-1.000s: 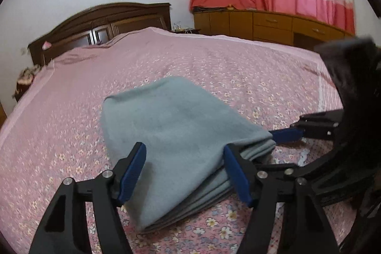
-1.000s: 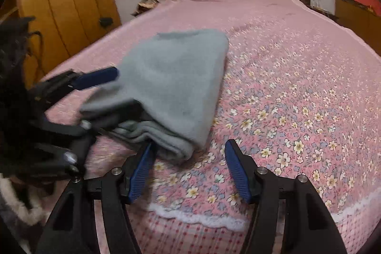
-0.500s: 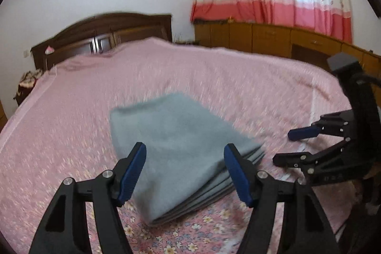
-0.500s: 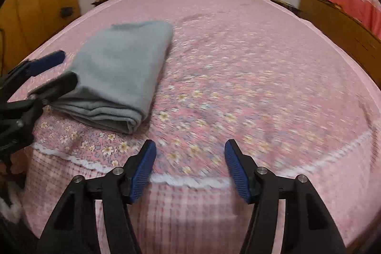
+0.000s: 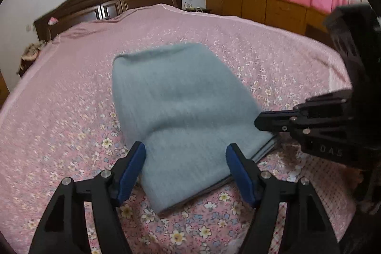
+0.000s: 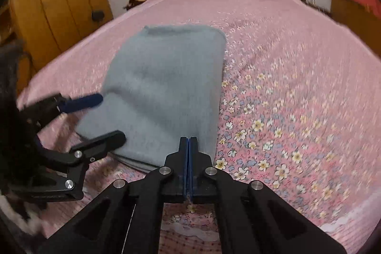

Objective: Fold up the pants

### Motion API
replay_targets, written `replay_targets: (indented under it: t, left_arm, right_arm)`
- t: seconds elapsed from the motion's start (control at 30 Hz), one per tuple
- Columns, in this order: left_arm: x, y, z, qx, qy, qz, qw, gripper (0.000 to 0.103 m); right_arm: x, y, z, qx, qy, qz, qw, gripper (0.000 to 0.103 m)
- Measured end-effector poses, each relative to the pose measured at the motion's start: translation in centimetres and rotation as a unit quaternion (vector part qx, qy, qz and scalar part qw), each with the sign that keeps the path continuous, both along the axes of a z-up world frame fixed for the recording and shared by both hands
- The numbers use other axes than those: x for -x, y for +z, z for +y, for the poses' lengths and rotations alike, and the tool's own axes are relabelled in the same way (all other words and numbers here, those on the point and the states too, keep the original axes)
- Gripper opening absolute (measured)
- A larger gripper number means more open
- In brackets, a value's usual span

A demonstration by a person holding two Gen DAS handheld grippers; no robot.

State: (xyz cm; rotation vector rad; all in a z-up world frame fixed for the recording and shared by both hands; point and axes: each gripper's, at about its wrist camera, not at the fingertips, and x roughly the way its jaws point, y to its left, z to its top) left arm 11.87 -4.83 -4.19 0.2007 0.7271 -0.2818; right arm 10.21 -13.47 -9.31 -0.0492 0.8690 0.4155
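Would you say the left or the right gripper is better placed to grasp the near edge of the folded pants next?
Left, probably. The left gripper is open with its fingers straddling the near edge of the gray pants, while the right gripper is shut at their corner.

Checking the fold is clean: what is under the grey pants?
The folded grey pants lie on the pink floral bedspread; stacked layer edges show. Anything beneath is covered.

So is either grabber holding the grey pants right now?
It doesn't look like it. The left gripper is open around the near edge of the folded pants. The right gripper is shut at their near corner, apparently pinching no cloth.
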Motion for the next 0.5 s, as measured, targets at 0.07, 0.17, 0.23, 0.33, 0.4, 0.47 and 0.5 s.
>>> replay_targets:
  t: [0.07, 0.17, 0.23, 0.33, 0.4, 0.47, 0.5]
  left_arm:
    - [0.2, 1.1, -0.2, 0.003, 0.014, 0.008, 0.9999, 0.074]
    - [0.4, 2.9, 0.3, 0.032, 0.035, 0.028, 0.9985, 0.074]
    - [1.1, 4.7, 0.9, 0.062, 0.042, 0.039, 0.9964, 0.074]
    - [3.9, 8.2, 1.5, 0.082, 0.045, -0.006, 0.9956, 0.086]
    - [5.9, 10.0, 1.8, 0.082, 0.049, -0.038, 0.9947, 0.101]
    - [8.9, 12.0, 2.3, 0.082, 0.065, -0.08, 0.9913, 0.103]
    - [10.3, 12.6, 2.8, 0.088, 0.068, -0.089, 0.9898, 0.103]
  right_arm:
    - [-0.8, 1.4, 0.3, -0.001, -0.006, 0.021, 1.0, 0.006]
    - [0.3, 5.1, -0.8, 0.022, -0.07, -0.01, 0.997, 0.037]
    - [2.0, 7.0, -1.6, 0.021, -0.097, -0.049, 0.994, 0.049]
    - [6.1, 9.9, -3.6, -0.05, -0.074, -0.105, 0.99, 0.081]
    - [9.2, 11.2, -4.5, -0.071, -0.069, -0.141, 0.985, 0.103]
    - [10.7, 11.8, -4.8, -0.09, -0.061, -0.16, 0.981, 0.103]
    - [11.7, 12.0, -5.1, -0.098, -0.058, -0.164, 0.98, 0.103]
